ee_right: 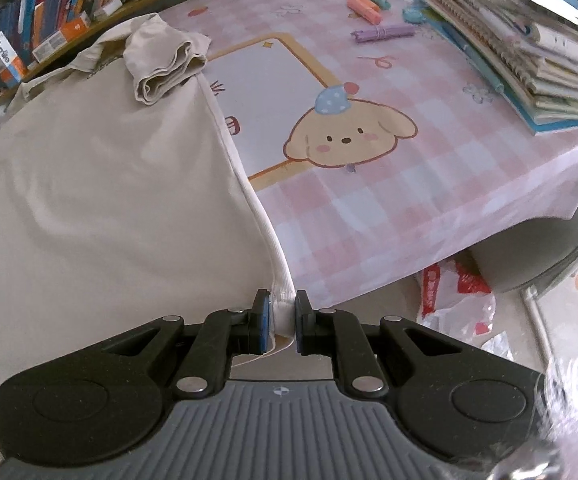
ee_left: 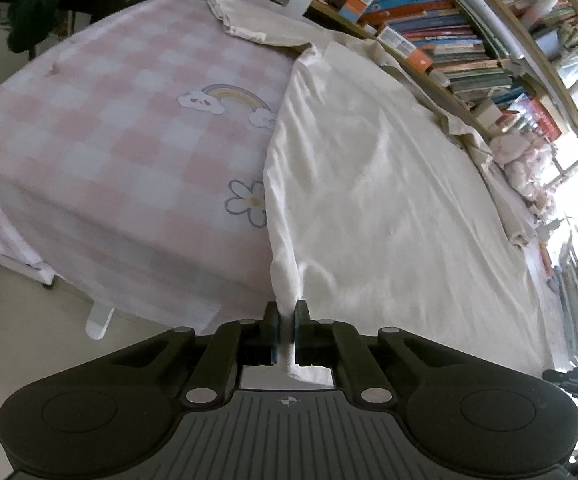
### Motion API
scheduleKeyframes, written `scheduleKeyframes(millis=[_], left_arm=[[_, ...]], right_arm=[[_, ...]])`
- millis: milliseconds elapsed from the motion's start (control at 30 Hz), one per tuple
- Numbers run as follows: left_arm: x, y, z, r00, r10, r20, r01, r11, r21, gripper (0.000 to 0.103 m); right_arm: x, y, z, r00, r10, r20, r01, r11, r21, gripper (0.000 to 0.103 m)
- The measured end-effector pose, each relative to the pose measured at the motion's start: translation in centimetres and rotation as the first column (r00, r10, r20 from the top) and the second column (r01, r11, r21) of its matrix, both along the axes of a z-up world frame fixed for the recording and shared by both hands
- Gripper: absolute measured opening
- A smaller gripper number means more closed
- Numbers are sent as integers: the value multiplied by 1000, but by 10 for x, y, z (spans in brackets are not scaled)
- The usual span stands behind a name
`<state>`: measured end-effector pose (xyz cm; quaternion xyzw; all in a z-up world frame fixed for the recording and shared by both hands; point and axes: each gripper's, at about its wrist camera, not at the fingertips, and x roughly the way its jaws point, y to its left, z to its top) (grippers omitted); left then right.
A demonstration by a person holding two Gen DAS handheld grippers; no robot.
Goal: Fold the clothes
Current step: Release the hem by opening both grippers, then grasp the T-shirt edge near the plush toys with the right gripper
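the cream shirt (ee_left: pixel 369 184) lies flat on the checked tablecloth (ee_left: pixel 109 128). left gripper (ee_left: pixel 287 316) and right gripper (ee_right: pixel 281 312) each pinch a hem corner; uneven pulling could skew the fold.

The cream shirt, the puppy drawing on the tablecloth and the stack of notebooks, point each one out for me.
cream shirt (ee_right: pixel 109 184): right wrist view, on the flat middle of its body.
puppy drawing (ee_right: pixel 345 136): right wrist view, on the face.
stack of notebooks (ee_right: pixel 529 60): right wrist view, on the side of the pile.
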<state>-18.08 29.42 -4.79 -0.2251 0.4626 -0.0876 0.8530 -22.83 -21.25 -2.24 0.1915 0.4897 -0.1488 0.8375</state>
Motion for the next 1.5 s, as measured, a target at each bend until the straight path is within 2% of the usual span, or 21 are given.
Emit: scheduleKeyframes(millis=[233, 300, 333, 367, 433, 500, 567, 633, 767, 933, 967, 1167, 1367, 1500], left_arm=[[1, 2, -5, 998, -64, -9, 64, 998, -29, 6], [3, 6, -4, 997, -76, -10, 75, 997, -21, 9], [3, 8, -4, 997, -76, -11, 76, 997, -9, 16], [4, 9, -2, 998, -63, -12, 63, 998, 16, 25], [6, 11, 4, 999, -36, 13, 35, 998, 52, 37], [6, 13, 13, 998, -8, 59, 3, 997, 77, 42], [7, 13, 22, 994, 17, 107, -28, 995, 100, 51], [11, 7, 32, 986, 10, 168, -31, 992, 119, 56], [22, -16, 40, 969, -59, 241, 16, 984, 176, 62], [37, -56, 39, 958, -146, 247, 86, 968, 237, 62], [39, -64, 39, 955, -161, 248, 98, 964, 248, 65], [61, -113, 41, 949, -182, 256, 111, 957, 268, 76], [93, -172, 50, 948, -206, 244, 127, 944, 304, 79], [107, -209, 53, 957, -177, 228, 91, 935, 343, 82]], right_arm=[[-4, 5, -1, 999, -42, -21, 42, 999, -19, 12], [-6, 7, 2, 998, -53, -25, 52, 998, -25, 20], [-6, 9, 4, 998, -60, -22, 59, 998, -35, 23], [-7, 10, 8, 998, -60, -12, 59, 997, -42, 32], [-8, 12, 16, 999, -53, 7, 53, 996, -65, 35], [-7, 15, 25, 999, -41, 26, 44, 995, -92, 36], [-1, 19, 35, 999, -23, 49, 29, 993, -118, 38], [5, 23, 44, 997, -1, 74, 11, 990, -140, 41], [22, 35, 57, 991, 58, 117, -39, 985, -165, 45], [47, 44, 60, 982, 126, 144, -104, 984, -147, 48], [51, 45, 60, 979, 138, 147, -117, 983, -144, 49], [82, 41, 50, 962, 229, 148, -207, 967, -150, 53], [127, 8, 46, 938, 305, 165, -281, 947, -154, 56], [153, -14, 45, 919, 350, 183, -327, 934, -145, 58]])
